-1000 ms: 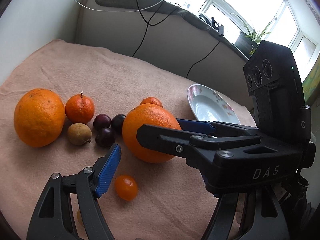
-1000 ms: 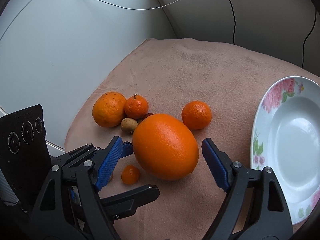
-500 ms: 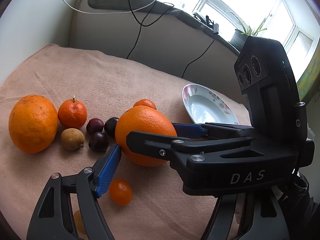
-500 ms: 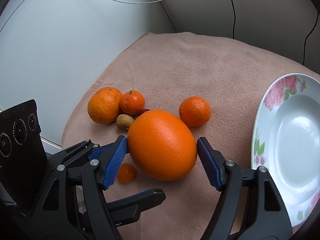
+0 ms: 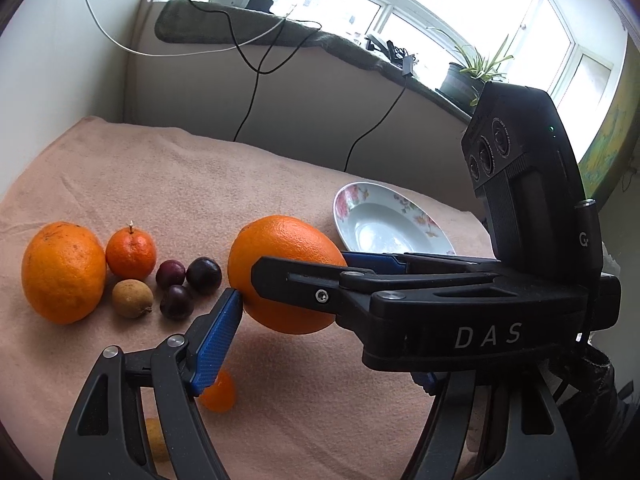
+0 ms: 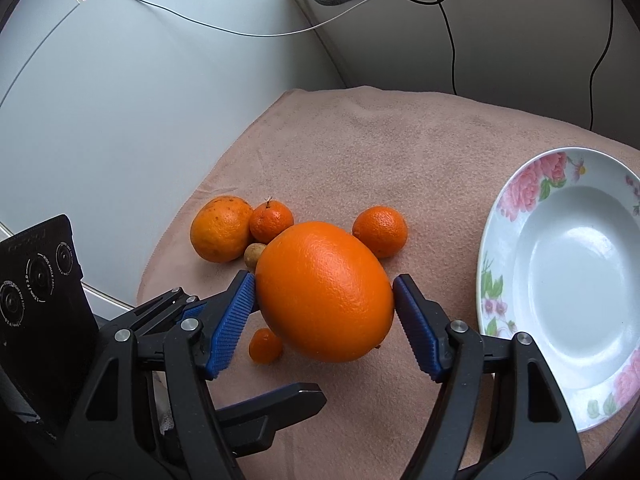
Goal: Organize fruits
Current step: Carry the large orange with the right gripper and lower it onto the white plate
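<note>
Since the earlier frames, right hand-held gripper (image 6: 325,312) has closed its blue pads onto the large orange (image 6: 325,292) and raised it off the pink cloth (image 6: 400,152), a shadow now showing beneath the fruit. Both pads press the orange's sides; it is clenched between the fingers. Left hand-held gripper (image 5: 320,360) sits just left of the right one, jaws parted and grasping nothing, its one visible blue pad (image 5: 216,344) close to the lifted orange, whether touching cannot be told. White letters "DAS" (image 5: 488,336) mark the right gripper's body; its camera block carries a "G" (image 5: 583,239). Beyond the left gripper lie a second orange (image 5: 62,272), a stemmed mandarin (image 5: 131,254), a brown fruit (image 5: 132,298) and three dark plums (image 5: 188,284). A kumquat (image 6: 264,346) lies under the held orange, another mandarin (image 6: 380,232) beyond it. Right of the right gripper stands a rose-patterned plate (image 6: 520,200)
</note>
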{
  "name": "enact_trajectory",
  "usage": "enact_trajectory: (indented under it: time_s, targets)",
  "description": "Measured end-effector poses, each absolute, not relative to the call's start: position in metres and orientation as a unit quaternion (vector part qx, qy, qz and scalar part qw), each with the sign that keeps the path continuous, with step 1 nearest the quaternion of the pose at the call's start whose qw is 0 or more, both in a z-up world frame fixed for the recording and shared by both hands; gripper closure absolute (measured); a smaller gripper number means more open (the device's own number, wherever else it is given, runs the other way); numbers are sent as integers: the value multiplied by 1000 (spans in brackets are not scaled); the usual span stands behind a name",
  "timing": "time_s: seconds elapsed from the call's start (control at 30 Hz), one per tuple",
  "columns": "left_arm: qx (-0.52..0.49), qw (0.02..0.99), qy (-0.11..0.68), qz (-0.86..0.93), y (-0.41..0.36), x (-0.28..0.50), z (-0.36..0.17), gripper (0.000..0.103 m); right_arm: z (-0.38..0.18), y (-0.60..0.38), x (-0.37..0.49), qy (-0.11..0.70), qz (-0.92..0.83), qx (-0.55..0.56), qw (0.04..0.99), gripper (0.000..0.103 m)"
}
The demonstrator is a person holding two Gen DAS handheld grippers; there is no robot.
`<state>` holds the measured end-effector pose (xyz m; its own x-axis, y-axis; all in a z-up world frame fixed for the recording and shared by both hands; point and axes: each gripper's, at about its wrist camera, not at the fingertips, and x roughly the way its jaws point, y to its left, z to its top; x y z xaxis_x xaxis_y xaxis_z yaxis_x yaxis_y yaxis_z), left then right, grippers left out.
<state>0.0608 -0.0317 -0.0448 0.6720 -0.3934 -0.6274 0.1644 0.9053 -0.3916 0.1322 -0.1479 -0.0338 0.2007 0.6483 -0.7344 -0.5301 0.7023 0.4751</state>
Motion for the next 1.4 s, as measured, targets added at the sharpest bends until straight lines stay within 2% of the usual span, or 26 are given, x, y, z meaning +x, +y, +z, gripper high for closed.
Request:
enact_trajectory:
  time_s: [0.43, 1.23, 1.3, 1.37, 1.4]
  targets:
    - [-131, 902, 363, -194, -73, 74, -29, 30, -13, -201, 140, 492, 349, 79, 794, 29]
    - [-106, 886, 373, -256, -126, 80, -28, 30, -19, -253, 146, 495, 282, 98, 816, 29]
    - [-100, 887, 372, -256, -127, 78, -27, 30, -18, -257, 147, 492, 267, 92, 824, 28]
    - [-100, 888, 371, -254, -126, 76, -27, 30, -16, -264, 149, 489, 260, 99, 827, 20]
    - [-99, 888, 371, -253, -124, 76, -26, 30, -15, -267, 148, 487, 259, 102, 828, 20]
